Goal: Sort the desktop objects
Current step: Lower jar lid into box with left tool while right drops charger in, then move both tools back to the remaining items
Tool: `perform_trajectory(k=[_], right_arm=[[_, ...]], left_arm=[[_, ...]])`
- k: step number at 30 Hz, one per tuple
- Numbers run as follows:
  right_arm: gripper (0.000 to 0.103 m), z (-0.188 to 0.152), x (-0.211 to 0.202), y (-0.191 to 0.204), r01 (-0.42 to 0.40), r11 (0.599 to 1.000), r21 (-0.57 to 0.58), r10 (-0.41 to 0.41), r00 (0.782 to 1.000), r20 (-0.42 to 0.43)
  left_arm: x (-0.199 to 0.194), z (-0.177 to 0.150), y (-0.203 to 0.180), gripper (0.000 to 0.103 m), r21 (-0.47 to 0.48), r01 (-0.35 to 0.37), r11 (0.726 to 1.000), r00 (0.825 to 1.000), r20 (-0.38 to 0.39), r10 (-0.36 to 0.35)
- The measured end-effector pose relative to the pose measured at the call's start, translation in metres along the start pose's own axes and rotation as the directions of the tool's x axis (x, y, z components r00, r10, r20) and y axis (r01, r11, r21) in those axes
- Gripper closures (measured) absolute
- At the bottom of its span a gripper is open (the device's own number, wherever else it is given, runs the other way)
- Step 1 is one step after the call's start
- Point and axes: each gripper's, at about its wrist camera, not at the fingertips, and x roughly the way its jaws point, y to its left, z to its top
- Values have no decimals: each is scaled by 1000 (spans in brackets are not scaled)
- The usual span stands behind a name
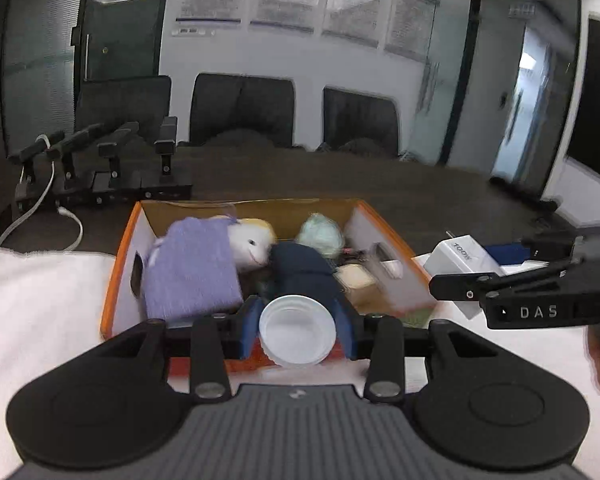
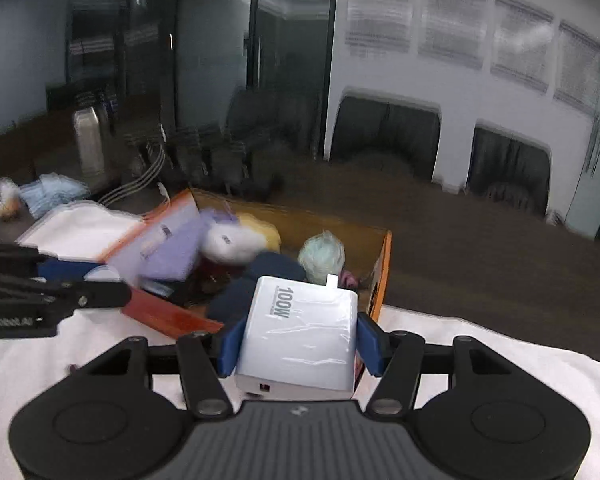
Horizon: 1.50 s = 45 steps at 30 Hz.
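An orange-edged cardboard box (image 1: 122,240) stands on a white cloth and holds a purple cloth (image 1: 192,268), a white plush toy (image 1: 248,244), a dark blue item (image 1: 300,268) and a pale green ball (image 1: 320,230). My left gripper (image 1: 298,330) is shut on a white plastic lid (image 1: 298,334) at the box's near edge. My right gripper (image 2: 298,340) is shut on a white 100W charger (image 2: 300,332), held just right of the box (image 2: 382,276). The charger also shows in the left wrist view (image 1: 462,258).
Black gripper stands (image 1: 100,168) and a white cable (image 1: 44,208) sit on the dark table behind the box. A steel flask (image 2: 88,144) and blue masks (image 2: 52,194) lie at the far left. Office chairs (image 1: 242,108) line the table's far side.
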Motion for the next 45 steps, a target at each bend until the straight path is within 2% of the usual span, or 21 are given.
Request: perform_trajectory(k=[3,6,9,10,11,14,17,18,19,21,23,27,31,34,38,42,45], right_arm=[[46,27,50,-6,2,1000,12,-1,991,-133],[46,38,89,-6,25,1000,11,-22,970,-242],[46,35,122,3,76,996,-38,-85,932,-353],[46,30,133,8,95,993,-71,-116,912,-393],[46,27,140,9,105,992,-67,-123,902,-414],[47,24,144,2,63,998,-2,-58,901,-430],[47,23,141,-5,49,998,31,-32,905,-425],[48,24,138,-7,53,998,36,-33,908,-417],[47,25,133,-9,57,997,45,-34,914,-405],[44,33,124,-13,58,996,72,-25,923,-385],[34,40,110,-17,54,994,99,-15,933,-359],[25,53,80,-16,43,989,140,2,952,-306],[18,60,51,-13,27,983,179,17,972,-236],[18,54,32,-16,-7,972,235,51,982,-182],[18,35,8,-16,-10,952,304,37,996,-84],[18,4,-14,1,5,967,253,-3,1000,-8],[17,-28,-26,13,-34,971,235,26,999,36]], left_arm=[[38,17,3,63,6,-26,1000,999,-47,26],[72,26,15,63,-13,-35,999,993,-115,33],[96,25,24,63,-27,-50,998,982,-182,44],[104,23,25,62,-23,-53,998,979,-200,47],[111,20,25,62,-10,-55,998,974,-223,51],[120,11,26,60,-6,-61,998,969,-242,58],[120,11,32,56,-24,-48,999,968,-248,40],[117,14,34,50,-45,-35,998,967,-253,23],[111,16,37,38,-69,-14,998,968,-252,-3],[98,24,38,29,-79,9,997,973,-231,-27],[81,33,36,27,-52,-6,999,977,-211,-5],[57,46,33,0,-41,-51,998,977,-209,41],[35,49,30,0,-15,-118,993,971,-209,112],[18,44,26,0,3,-147,989,970,-196,144],[-8,31,17,0,31,-207,978,970,-124,209],[-33,8,13,0,-8,-202,979,978,-62,201],[-49,-19,11,0,-28,-174,984,983,-62,173]])
